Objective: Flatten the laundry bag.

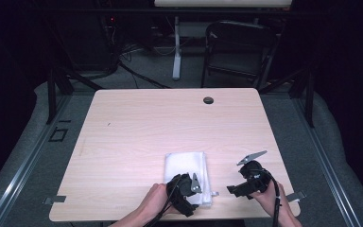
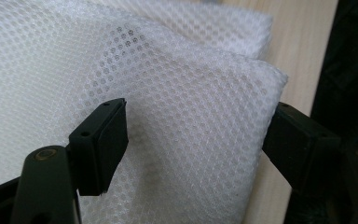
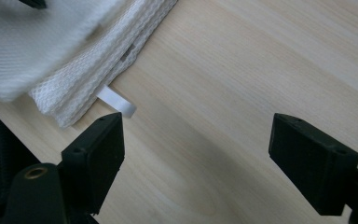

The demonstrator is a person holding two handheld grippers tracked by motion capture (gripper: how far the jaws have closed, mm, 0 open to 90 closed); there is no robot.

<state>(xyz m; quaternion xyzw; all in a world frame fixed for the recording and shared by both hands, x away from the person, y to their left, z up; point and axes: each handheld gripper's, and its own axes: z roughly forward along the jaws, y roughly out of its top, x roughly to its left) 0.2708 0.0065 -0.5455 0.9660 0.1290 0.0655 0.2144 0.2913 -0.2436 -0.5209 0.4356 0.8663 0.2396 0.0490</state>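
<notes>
The cloth (image 1: 185, 170), folded white mesh, lies at the table's (image 1: 137, 127) 6 o'clock edge; bare wood spreads from 9 through 3 o'clock. The left gripper (image 1: 194, 185) straddles the cloth's near corner, jaws apart, not clamped. The right gripper (image 1: 230, 189), at 3 o'clock of it, gapes over bare wood, holding nothing.

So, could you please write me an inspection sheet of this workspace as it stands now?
Surface: light wooden table, dark round grommet near its far edge.
Job's things: folded white mesh cloth at the near edge, a white tab sticking out from one side.
Clutter: nothing seen.
Grippers: left gripper over the cloth, jaws apart with a folded corner between them, not pressing; right gripper open over bare wood beside the cloth.
Cables: one trails from each gripper; more on the floor behind.
Surroundings: dark folding chair, white post.
</notes>
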